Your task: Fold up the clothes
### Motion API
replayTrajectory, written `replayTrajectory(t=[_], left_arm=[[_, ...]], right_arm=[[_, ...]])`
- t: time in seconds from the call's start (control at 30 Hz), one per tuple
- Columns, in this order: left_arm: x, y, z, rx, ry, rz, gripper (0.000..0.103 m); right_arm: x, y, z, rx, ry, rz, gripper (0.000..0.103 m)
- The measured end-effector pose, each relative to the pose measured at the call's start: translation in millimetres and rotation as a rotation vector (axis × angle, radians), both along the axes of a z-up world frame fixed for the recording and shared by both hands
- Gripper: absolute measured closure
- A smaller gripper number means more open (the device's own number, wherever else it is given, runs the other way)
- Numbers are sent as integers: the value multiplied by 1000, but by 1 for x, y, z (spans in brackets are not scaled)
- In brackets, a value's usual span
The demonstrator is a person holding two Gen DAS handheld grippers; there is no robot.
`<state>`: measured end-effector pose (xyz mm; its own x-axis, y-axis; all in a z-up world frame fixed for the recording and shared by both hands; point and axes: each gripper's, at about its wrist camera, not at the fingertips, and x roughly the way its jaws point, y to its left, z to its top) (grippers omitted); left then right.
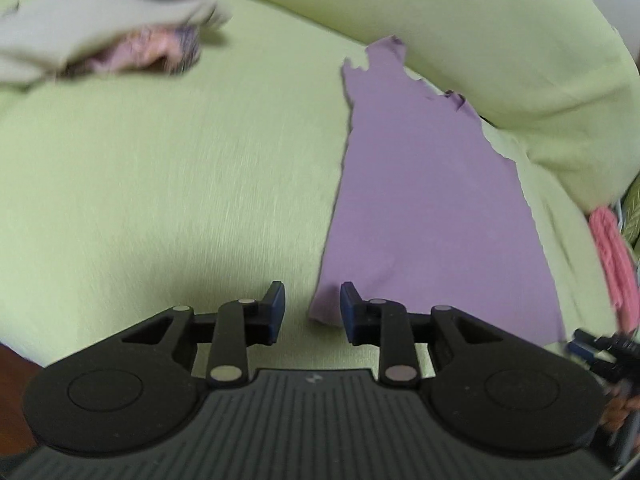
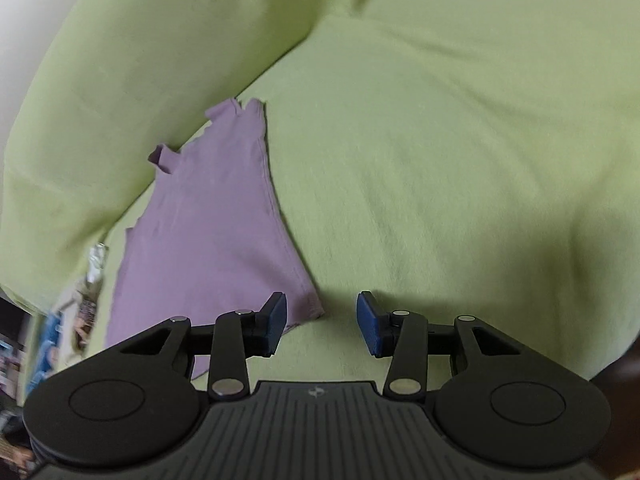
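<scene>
A purple garment (image 1: pixel 432 200) lies flat on the light green sofa seat (image 1: pixel 160 184), its far end against the back cushion. My left gripper (image 1: pixel 313 312) is open, and the garment's near left corner lies between its fingers. In the right wrist view the same purple garment (image 2: pixel 204 232) sits left of centre. My right gripper (image 2: pixel 322 322) is open over the green seat (image 2: pixel 440 184), its left finger (image 2: pixel 276 320) above the garment's near right corner. Nothing is held by either gripper.
A pile of beige and pink clothes (image 1: pixel 100 36) lies at the far left of the seat. The green back cushion (image 1: pixel 500 36) runs behind the garment. A pink knitted item (image 1: pixel 612 256) hangs at the right. Colourful clutter (image 2: pixel 60 320) shows past the sofa's left edge.
</scene>
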<state>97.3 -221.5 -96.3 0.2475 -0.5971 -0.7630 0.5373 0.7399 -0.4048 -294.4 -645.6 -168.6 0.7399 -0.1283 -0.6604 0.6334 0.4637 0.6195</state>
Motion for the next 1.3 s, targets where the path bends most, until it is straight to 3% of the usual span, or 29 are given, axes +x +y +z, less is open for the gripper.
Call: replayTrajectory(t=[0.23,0.47,0.57,0.63,0.67,0.7,0.8,1.07,1.17,1.27,1.3], left_arm=[[15,22,-7,-125,119,32,76],[4,13,-7,-95,97,-36,81],[18,13,-2,-111,137,-24,87],[22,12,-5,-114,180,-37,100],[19,11,-8,-108,187,-43,101],[16,10,-8,-100,174,-38,102],[22,5,-2,-90,135,-9,103],[-22,16,39,-21,-111,-74,103],[-39,21,44,2,-153,-96,103],[-49,10,34,79,-195,-128,103],[-51,6,27,102,-173,-141,103]], right_arm=[[10,-10,-2,0,-51,14,59],[27,-20,-3,3,-64,29,69],[24,-20,-2,12,-75,29,72],[27,-21,-1,17,-79,38,81],[29,-21,-1,21,-78,43,92],[31,-21,-2,20,-71,49,97],[29,-18,6,-14,-64,48,99],[11,4,44,-57,-85,61,100],[4,15,48,-54,-60,64,100],[4,22,40,-44,2,60,100],[8,22,41,-54,17,66,99]])
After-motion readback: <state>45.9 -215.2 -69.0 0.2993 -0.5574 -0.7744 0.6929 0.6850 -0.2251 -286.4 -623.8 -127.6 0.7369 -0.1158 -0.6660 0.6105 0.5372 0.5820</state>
